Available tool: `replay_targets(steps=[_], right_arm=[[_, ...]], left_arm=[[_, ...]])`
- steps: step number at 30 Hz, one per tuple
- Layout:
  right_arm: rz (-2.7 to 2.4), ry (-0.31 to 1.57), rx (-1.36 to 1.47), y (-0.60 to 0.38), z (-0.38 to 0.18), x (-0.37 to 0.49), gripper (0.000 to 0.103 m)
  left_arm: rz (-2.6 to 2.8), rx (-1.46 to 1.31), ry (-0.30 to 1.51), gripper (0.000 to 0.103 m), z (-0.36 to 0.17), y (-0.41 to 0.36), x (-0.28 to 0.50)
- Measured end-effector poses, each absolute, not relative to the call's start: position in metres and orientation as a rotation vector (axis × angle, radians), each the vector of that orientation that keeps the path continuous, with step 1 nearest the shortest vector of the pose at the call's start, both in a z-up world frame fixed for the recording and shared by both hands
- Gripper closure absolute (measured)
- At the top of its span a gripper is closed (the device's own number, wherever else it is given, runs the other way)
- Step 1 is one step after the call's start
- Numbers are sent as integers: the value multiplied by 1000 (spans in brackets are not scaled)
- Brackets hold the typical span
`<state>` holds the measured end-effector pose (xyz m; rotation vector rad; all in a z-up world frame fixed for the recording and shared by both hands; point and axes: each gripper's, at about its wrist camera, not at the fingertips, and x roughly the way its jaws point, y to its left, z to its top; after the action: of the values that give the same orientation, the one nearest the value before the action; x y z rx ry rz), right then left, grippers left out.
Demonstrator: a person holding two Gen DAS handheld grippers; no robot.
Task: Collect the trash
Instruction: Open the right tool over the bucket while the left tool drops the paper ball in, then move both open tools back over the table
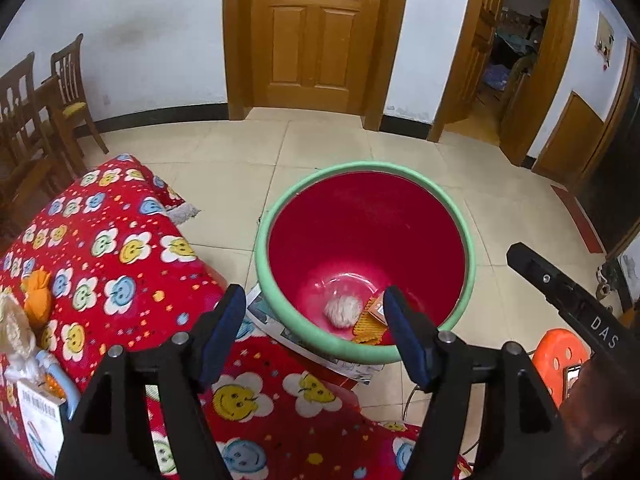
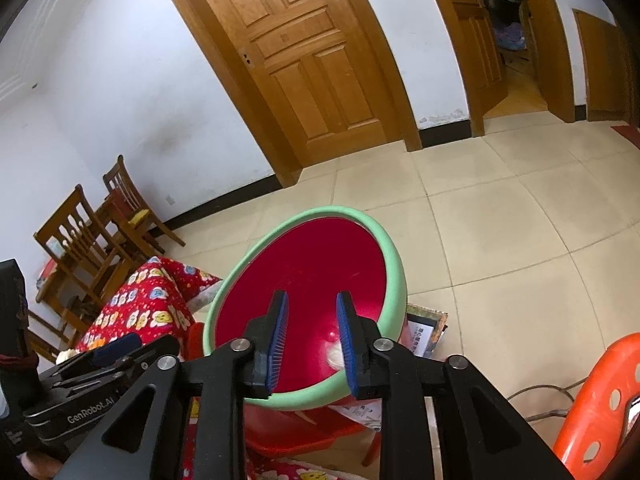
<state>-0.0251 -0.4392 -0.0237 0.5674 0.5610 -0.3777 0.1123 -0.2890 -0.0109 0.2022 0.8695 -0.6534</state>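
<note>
A red bin with a green rim (image 1: 280, 220) stands on the floor beside a table with a red flowered cloth (image 1: 120, 248). A crumpled white paper ball (image 1: 342, 311) and an orange wrapper (image 1: 370, 326) lie on the bin's bottom. My left gripper (image 1: 314, 304) is open and empty, above the table edge and the bin's near rim. My right gripper (image 2: 312, 308) is open and empty, over the bin (image 2: 394, 256); the paper ball (image 2: 334, 354) shows between its fingers. An orange cloth lump (image 1: 38, 294) lies at the table's left.
A white box (image 1: 38, 426) and a pale doll-like item (image 1: 14, 332) sit at the table's left edge. An orange plastic stool (image 2: 600, 400) stands at right. Newspaper (image 1: 352, 368) lies under the bin. Wooden chairs (image 1: 68, 92) stand far left; doors (image 1: 316, 32) behind.
</note>
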Motion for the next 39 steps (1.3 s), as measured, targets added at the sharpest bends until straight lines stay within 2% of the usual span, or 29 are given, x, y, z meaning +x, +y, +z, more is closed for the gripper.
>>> replay_targets(steps=[2, 7, 28, 39], right_arm=[[-370, 552, 566, -435, -20, -28, 68], [-344, 543, 556, -424, -11, -31, 63], [-201, 535, 496, -355, 19, -42, 61], [-139, 575, 480, -327, 16, -35, 60]], left_arm=[[-642, 195, 863, 30, -7, -284, 110], [-611, 171, 854, 29, 1, -264, 104], [-420, 62, 806, 29, 25, -149, 80], [-277, 29, 842, 29, 8, -85, 85]])
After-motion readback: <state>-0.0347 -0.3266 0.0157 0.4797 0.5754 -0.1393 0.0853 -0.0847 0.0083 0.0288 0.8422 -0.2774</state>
